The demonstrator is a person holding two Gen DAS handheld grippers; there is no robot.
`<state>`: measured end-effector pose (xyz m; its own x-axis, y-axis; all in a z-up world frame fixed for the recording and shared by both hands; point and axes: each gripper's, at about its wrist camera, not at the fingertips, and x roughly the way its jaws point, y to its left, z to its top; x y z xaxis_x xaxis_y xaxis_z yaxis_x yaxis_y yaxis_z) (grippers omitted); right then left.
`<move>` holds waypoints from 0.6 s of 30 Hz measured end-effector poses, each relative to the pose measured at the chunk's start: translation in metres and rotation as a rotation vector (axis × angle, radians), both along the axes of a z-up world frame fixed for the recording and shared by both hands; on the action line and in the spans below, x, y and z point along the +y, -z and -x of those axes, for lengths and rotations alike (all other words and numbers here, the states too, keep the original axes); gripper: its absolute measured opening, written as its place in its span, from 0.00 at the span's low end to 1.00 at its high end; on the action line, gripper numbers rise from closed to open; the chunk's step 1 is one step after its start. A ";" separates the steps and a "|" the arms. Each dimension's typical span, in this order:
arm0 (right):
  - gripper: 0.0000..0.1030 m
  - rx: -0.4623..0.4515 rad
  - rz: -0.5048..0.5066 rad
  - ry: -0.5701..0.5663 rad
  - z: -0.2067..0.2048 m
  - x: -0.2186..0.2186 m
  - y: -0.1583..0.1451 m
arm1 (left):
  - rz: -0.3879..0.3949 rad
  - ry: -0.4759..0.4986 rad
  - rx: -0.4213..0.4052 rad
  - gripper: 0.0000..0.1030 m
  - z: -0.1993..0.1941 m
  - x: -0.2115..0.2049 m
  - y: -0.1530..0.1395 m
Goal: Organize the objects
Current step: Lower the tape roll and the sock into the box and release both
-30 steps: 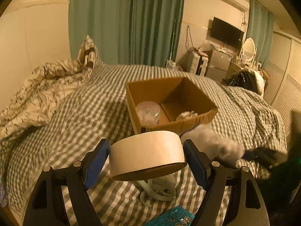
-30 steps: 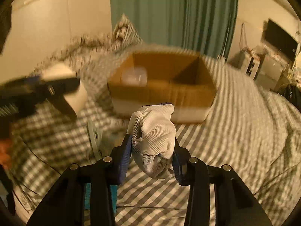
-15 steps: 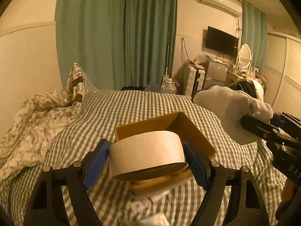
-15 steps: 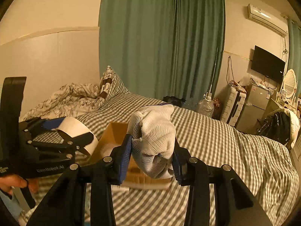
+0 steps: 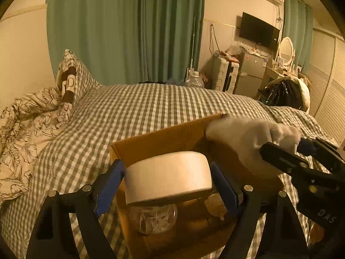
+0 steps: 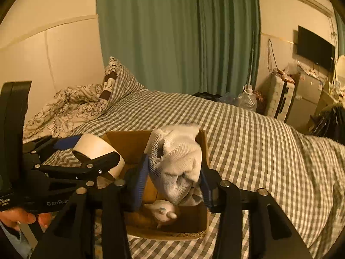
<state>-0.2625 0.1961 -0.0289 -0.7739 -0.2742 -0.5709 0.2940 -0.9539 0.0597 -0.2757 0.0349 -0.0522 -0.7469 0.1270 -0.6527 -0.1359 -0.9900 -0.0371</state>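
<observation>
My left gripper (image 5: 168,181) is shut on a wide roll of cream tape (image 5: 167,177) and holds it above the near-left part of an open cardboard box (image 5: 163,140) on the bed. My right gripper (image 6: 174,177) is shut on a white knit glove (image 6: 179,166) and holds it over the same box (image 6: 203,149). The glove also shows in the left wrist view (image 5: 250,133), and the tape in the right wrist view (image 6: 97,149). Inside the box lie a clear plastic jar (image 5: 154,218) and a small white bottle (image 6: 161,212).
The box sits on a grey checked bedspread (image 5: 133,108). A floral duvet (image 5: 23,129) and a pillow (image 5: 71,79) lie at the left. Green curtains (image 5: 129,28) hang behind. A suitcase, a small fridge (image 5: 250,75) and a TV stand at the right.
Both grippers have come down and forward over the box. The tape and the glove are now just above its open top, and the box's contents show again below them.
</observation>
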 end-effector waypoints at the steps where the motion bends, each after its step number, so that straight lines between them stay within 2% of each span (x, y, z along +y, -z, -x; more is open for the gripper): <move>1: 0.53 0.006 0.010 0.007 -0.001 0.005 0.000 | 0.001 -0.001 0.003 0.83 0.000 0.000 0.000; 2: 0.58 0.016 0.023 0.019 -0.002 0.009 -0.002 | 0.002 -0.001 0.007 0.86 -0.001 0.000 -0.001; 6: 0.66 0.037 0.054 0.044 -0.011 0.026 -0.015 | 0.019 -0.006 0.042 0.87 -0.015 0.002 -0.018; 12: 0.72 0.090 0.001 0.054 -0.049 0.023 -0.048 | 0.062 -0.018 0.102 0.87 -0.049 0.002 -0.055; 18: 0.79 0.152 -0.064 0.046 -0.108 0.015 -0.082 | 0.039 -0.022 0.141 0.87 -0.097 -0.009 -0.086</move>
